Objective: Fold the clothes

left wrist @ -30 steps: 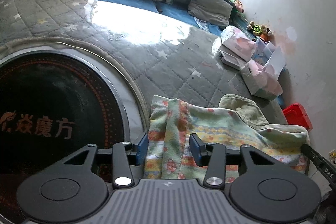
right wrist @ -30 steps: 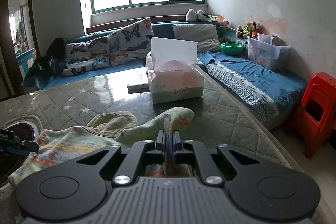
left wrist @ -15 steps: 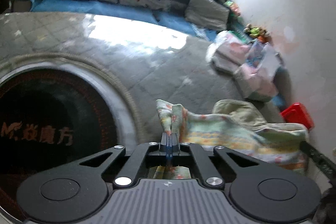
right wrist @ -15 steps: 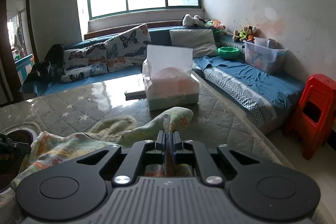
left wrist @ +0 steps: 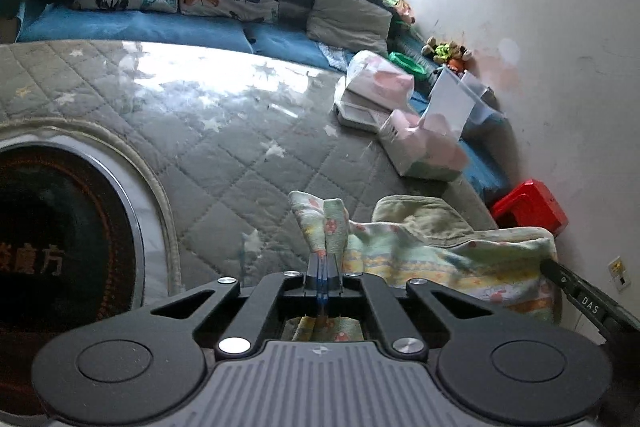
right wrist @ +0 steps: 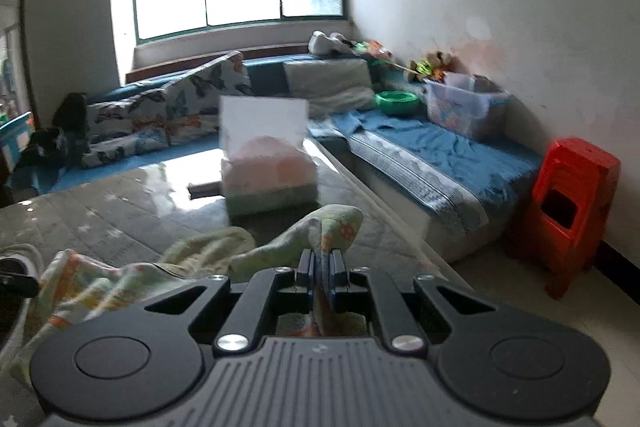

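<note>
A small pale green garment (left wrist: 448, 259) with a coloured print lies bunched on the grey quilted table cover (left wrist: 224, 131). My left gripper (left wrist: 322, 267) is shut on one corner of it, and the pinched cloth stands up past the fingertips. My right gripper (right wrist: 320, 263) is shut on another corner of the same garment (right wrist: 100, 287), which sags to the left between the two. The right gripper's tip also shows at the right edge of the left wrist view (left wrist: 588, 303).
An open tissue box (right wrist: 268, 171) stands on the table beyond the garment, also in the left wrist view (left wrist: 424, 147). A round black stove plate (left wrist: 60, 247) sits at left. A blue sofa (right wrist: 436, 155) and a red stool (right wrist: 572, 203) are at right.
My left gripper was open around the garment's corner, then shut on it and rose. The right gripper kept its hold and lifted too.
</note>
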